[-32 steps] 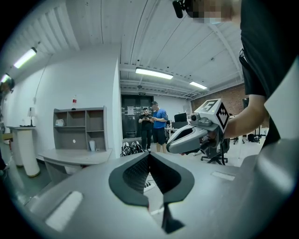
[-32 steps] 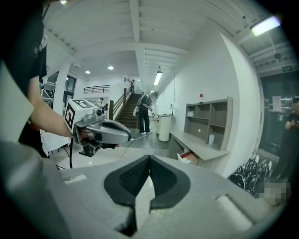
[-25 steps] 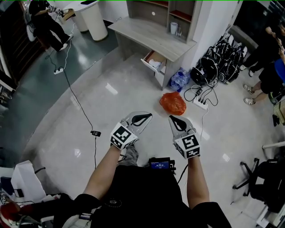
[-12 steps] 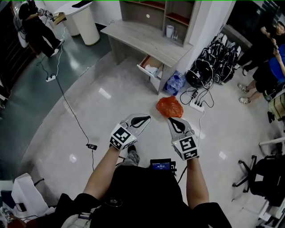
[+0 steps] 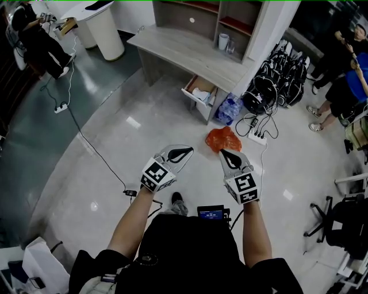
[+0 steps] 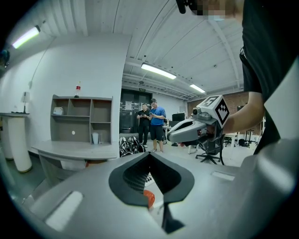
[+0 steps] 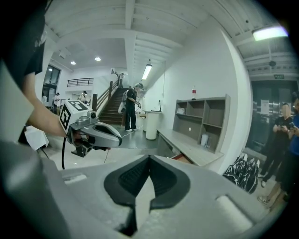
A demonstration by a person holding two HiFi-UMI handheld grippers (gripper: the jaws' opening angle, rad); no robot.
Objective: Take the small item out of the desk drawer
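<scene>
As the person has walked on over the last second, the glossy, pale polished floor (image 5: pixel 115 143) has slid back beneath them. A small black cable plug (image 5: pixel 131 193) on it now lies farther from the desk. The long desk with the matt, light wood-grain worktop (image 5: pixel 184 51) stands a little nearer in the head view. I judge this to be the approach: the reach has not begun, and the desk is well apart from both hands. A boxy grey-brown shelf unit (image 5: pixel 198 14) rises from the back of the desk. Under the desk's right end, as the head view shows it, the shallow box-shaped drawer (image 5: pixel 191 87) hangs pulled out. It is brown inside, with something pale and crumpled-looking in it. The small item is presumably there, but it is too small to tell apart. On the floor in front of that end of the desk lies a soft, crinkled orange plastic bag (image 5: pixel 223 139). The left gripper (image 5: pixel 183 154) and right gripper (image 5: pixel 229 156) are smooth grey moulded shells with black ribbed pads and checkered marker cubes. They point toward the desk as before, each with its jaws together on nothing, so they will need to part before any pickup.
</scene>
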